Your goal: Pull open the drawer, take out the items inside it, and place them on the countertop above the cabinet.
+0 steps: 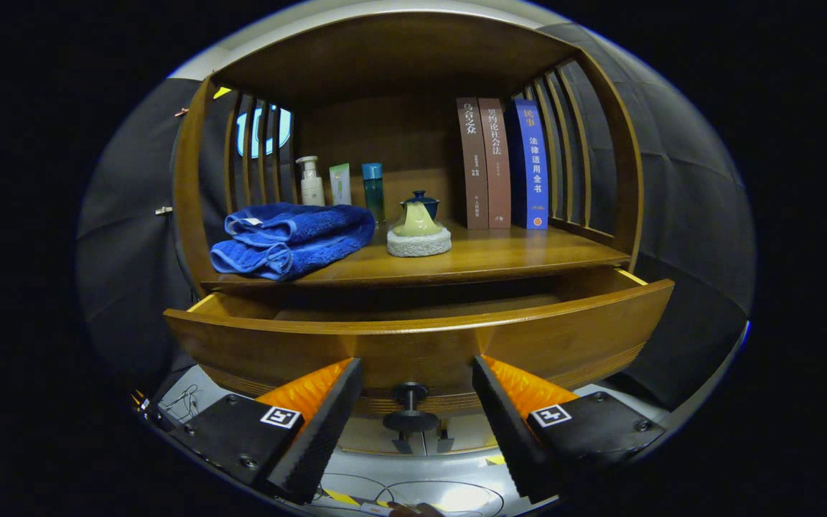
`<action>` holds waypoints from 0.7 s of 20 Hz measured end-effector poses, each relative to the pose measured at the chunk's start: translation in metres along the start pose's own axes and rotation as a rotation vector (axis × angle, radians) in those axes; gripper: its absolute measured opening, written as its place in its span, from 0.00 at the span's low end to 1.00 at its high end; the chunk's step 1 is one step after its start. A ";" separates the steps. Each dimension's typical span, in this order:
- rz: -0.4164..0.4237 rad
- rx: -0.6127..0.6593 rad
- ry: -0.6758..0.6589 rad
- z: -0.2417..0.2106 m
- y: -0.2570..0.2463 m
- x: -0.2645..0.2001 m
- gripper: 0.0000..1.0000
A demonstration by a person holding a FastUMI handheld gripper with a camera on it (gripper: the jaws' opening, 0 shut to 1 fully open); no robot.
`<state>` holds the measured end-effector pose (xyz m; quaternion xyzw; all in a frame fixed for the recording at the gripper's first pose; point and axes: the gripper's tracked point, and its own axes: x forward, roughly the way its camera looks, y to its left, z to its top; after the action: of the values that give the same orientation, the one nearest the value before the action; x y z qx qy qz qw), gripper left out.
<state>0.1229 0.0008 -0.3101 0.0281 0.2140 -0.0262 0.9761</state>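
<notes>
Nearest my lens, gripper (413, 402) sits released at lower center, its 2 fingers (327, 424) flanking but clear of the knob (409, 409) on the pulled-out drawer (421, 337); blue towel (291, 240) already on countertop (500, 258), center-left.

The gripper (413, 380) is held level and spread wide. Its two fingers (316, 424) are seen at 7 and 5 o'clock, black ribbed pads turned inward, orange backs outward. Nothing is pressed between them; a clear gap is left.
</notes>
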 end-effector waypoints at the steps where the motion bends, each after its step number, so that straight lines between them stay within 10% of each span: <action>1: 0.001 0.004 0.004 0.001 0.000 0.009 1.00; 14: -0.003 0.006 0.047 -0.006 -0.003 0.048 1.00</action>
<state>0.1640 -0.0040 -0.3364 0.0313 0.2368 -0.0278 0.9707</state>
